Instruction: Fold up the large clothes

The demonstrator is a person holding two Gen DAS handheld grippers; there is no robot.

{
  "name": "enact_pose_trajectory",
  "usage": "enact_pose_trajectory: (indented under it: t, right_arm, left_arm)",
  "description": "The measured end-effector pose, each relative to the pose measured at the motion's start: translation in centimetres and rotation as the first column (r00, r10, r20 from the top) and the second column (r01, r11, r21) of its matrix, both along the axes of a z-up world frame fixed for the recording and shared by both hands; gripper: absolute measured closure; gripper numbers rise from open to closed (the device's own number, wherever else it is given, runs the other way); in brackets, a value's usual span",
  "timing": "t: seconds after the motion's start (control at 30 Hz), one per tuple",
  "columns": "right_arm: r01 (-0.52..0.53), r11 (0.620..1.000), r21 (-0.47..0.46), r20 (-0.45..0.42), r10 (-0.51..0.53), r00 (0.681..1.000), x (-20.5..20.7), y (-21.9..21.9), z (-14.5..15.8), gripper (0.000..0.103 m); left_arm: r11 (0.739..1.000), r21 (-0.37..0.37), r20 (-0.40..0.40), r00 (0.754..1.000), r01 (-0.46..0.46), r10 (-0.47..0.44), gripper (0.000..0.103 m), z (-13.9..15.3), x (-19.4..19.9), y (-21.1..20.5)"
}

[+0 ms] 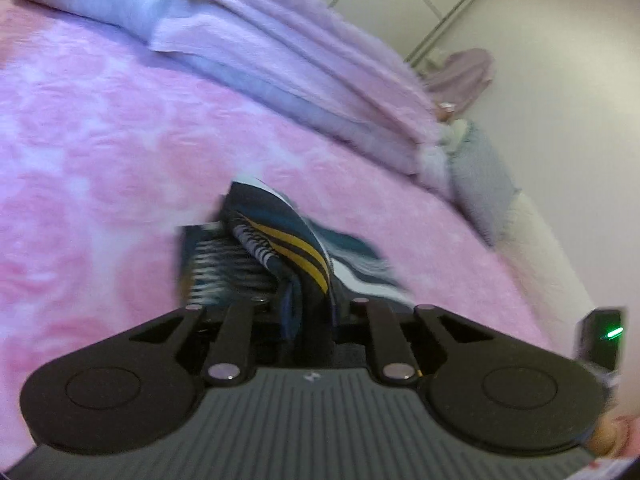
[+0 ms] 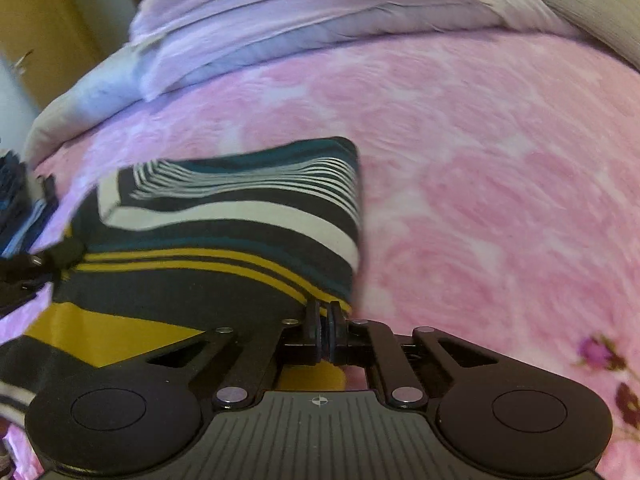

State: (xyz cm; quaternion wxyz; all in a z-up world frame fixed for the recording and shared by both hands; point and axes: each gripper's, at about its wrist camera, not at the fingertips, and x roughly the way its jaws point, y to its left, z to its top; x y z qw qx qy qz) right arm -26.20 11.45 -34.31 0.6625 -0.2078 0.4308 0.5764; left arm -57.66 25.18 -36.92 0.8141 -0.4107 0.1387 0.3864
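On pink bedspread (image 2: 500, 168) | striped garment (image 2: 224, 220) stretched between both tools for folding | left gripper (image 1: 308, 300) clenched on bunched cloth | right gripper (image 2: 325, 320) pinching its hem

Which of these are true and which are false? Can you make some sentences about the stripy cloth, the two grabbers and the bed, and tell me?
1. The right gripper has its jaws shut on the striped garment. True.
2. The left gripper is open and holds nothing. False: striped cloth is bunched between its jaws.
3. The bedspread is pink. True.
4. The garment is plain white. False: it has dark, white, teal and yellow stripes.
5. Folded pale bedding lies at the far side of the bed. True.
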Motion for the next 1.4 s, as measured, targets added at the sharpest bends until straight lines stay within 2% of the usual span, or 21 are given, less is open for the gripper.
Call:
enact_pose_trajectory:
  t: [0.13, 0.27, 0.37, 0.47, 0.53, 0.6, 0.67, 0.7, 0.73, 0.77, 0.83, 0.87, 0.93, 1.03, 1.1, 1.13, 1.2, 1.23, 1.3, 1.4]
  right_arm:
    - [-0.045, 0.999, 0.013, 0.044, 0.045, 0.998, -1.9, 0.8, -0.2, 0.1]
    - [-0.066, 0.998, 0.024, 0.055, 0.064, 0.996, -2.7, 0.9, 0.0, 0.1]
    - [-0.089, 0.995, 0.037, 0.065, 0.086, 0.994, -3.5, 1.1, 0.0, 0.1]
    - [-0.125, 0.991, 0.05, 0.148, 0.117, 0.982, -5.1, 1.3, -0.7, 0.1]
    - [-0.18, 0.98, 0.078, 0.232, 0.158, 0.96, -6.2, 1.1, -1.6, 0.1]
    - [-0.205, 0.973, 0.108, 0.276, 0.169, 0.946, -6.6, 0.4, -1.9, 0.1]
    - [-0.187, 0.97, 0.158, 0.244, 0.145, 0.959, -5.6, -0.6, -1.8, 0.099]
    - [-0.158, 0.97, 0.186, 0.193, 0.122, 0.974, -4.6, -1.5, -1.6, 0.098]
    - [-0.126, 0.969, 0.211, 0.141, 0.097, 0.985, -3.6, -2.3, -1.3, 0.092]
    - [-0.09, 0.964, 0.248, 0.078, 0.072, 0.994, -2.6, -3.6, -0.8, 0.076]
    - [-0.068, 0.942, 0.33, -0.01, 0.076, 0.997, -1.4, -6.6, 0.2, 0.052]
    - [-0.083, 0.925, 0.37, -0.025, 0.1, 0.995, -1.3, -8.2, 0.5, 0.046]
    - [-0.156, 0.9, 0.407, 0.015, 0.165, 0.986, -1.7, -11.0, 1.1, 0.046]
    - [-0.29, 0.868, 0.403, 0.099, 0.273, 0.957, -3.8, -13.2, 0.5, 0.046]
    - [-0.304, 0.868, 0.393, 0.121, 0.279, 0.953, -4.9, -13.1, -0.4, 0.046]
    - [-0.296, 0.865, 0.406, 0.109, 0.275, 0.955, -5.1, -12.9, -0.8, 0.047]
    - [-0.281, 0.854, 0.439, 0.074, 0.277, 0.958, -4.9, -12.4, -1.9, 0.071]
    - [-0.286, 0.878, 0.383, 0.071, 0.281, 0.957, -4.9, -11.5, -2.9, 0.086]
    - [-0.29, 0.912, 0.29, 0.055, 0.287, 0.956, -4.6, -10.5, -5.0, 0.088]
    - [-0.29, 0.912, 0.29, 0.053, 0.287, 0.957, -4.2, -10.6, -5.4, 0.088]
  left_arm:
    - [0.999, -0.024, 0.034, 0.999, -0.034, 0.035, 0.089, -2.8, -2.1, -0.2]
    - [0.998, 0.028, 0.042, 0.998, -0.049, 0.048, 0.09, -2.5, -2.9, -0.4]
    - [0.997, 0.04, 0.016, 0.998, -0.06, 0.059, 0.09, -2.4, -3.1, 0.0]
    - [0.997, 0.063, -0.068, 0.996, -0.047, 0.051, 0.087, -3.8, -2.5, 0.1]
    - [0.996, 0.046, -0.058, 0.995, -0.08, 0.083, 0.085, -4.7, -2.7, -0.3]
    - [0.994, 0.023, -0.048, 0.993, -0.105, 0.106, 0.082, -4.6, -2.8, -0.8]
    - [0.994, 0.012, -0.057, 0.992, -0.113, 0.113, 0.081, -3.5, -3.1, -1.7]
    - [0.993, 0.0, -0.047, 0.992, -0.119, 0.119, 0.081, -2.9, -3.5, -2.2]
    - [0.993, 0.001, -0.026, 0.992, -0.122, 0.122, 0.08, -2.0, -4.1, -3.0]
    - [0.992, 0.014, -0.007, 0.992, -0.122, 0.123, 0.078, -1.2, -4.7, -4.0]
    - [0.992, 0.038, 0.021, 0.993, -0.117, 0.116, 0.068, 0.3, -5.6, -6.2]
    - [0.992, 0.038, 0.031, 0.993, -0.117, 0.116, 0.068, 0.9, -6.1, -7.3]
    - [0.991, 0.033, 0.04, 0.991, -0.129, 0.128, 0.068, 1.4, -6.6, -9.3]
    - [0.992, 0.007, 0.046, 0.991, -0.13, 0.129, 0.068, 0.8, -6.3, -10.5]
    - [0.989, -0.017, 0.011, 0.989, -0.146, 0.146, 0.069, -0.4, -5.5, -10.5]
    - [0.989, -0.014, -0.007, 0.989, -0.145, 0.145, 0.073, -1.1, -5.0, -10.5]
    - [0.989, 0.002, -0.092, 0.984, -0.151, 0.15, 0.084, -2.5, -4.1, -10.9]
    - [0.988, -0.002, -0.107, 0.982, -0.154, 0.153, 0.086, -3.4, -3.9, -11.2]
    - [0.984, -0.01, -0.106, 0.979, -0.178, 0.176, 0.085, -4.7, -4.0, -11.8]
    - [0.981, 0.022, -0.132, 0.972, -0.195, 0.196, 0.084, -4.5, -3.7, -12.5]
